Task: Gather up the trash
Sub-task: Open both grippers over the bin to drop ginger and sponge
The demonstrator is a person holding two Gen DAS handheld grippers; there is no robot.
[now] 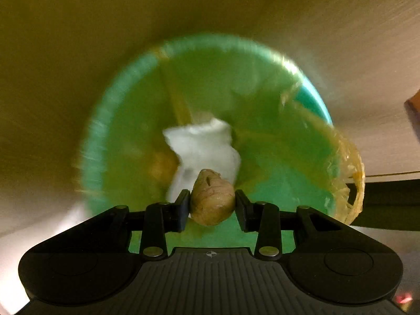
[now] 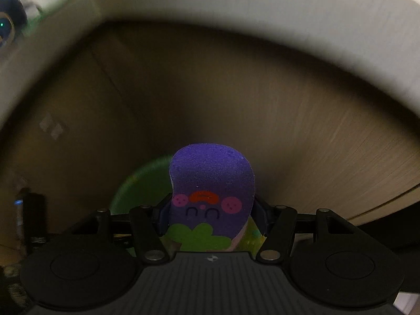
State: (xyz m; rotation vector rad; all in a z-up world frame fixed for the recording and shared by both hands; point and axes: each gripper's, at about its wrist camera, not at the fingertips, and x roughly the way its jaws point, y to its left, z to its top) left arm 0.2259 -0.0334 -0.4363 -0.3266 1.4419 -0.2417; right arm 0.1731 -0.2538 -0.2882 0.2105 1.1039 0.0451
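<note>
Pale wood-grain floor (image 1: 341, 39) fills the background of the left wrist view, dim and tinted yellow, with a darker band along the right edge. On it stands a green bin (image 1: 110, 120), seen from above and blurred, lined with a yellowish plastic bag (image 1: 351, 173) whose crumpled edge hangs over the rim on the right. Inside the bin lies a crumpled white tissue (image 1: 204, 144), with a brownish lump just to its left that is too blurred to name.

The left gripper (image 1: 212, 204) hangs over the bin's mouth. Its black fingers (image 1: 182, 207) sit on either side of a tan, wrinkled shell-like scrap (image 1: 212, 199). The left finger touches the scrap; the right finger looks just at its edge, and I cannot tell whether the grip is firm.

In the right wrist view the same wood-grain floor (image 2: 328, 136) shows in shadow under a broad, blurred white edge (image 2: 236, 8) arching across the top. The right gripper (image 2: 212, 218) has its fingers closed on a purple cartoon card (image 2: 212, 183) with a smiling face, pink cheeks and a green patch at its base, standing upright. Behind the card, low and left, part of the green bin (image 2: 139, 183) is visible.
</note>
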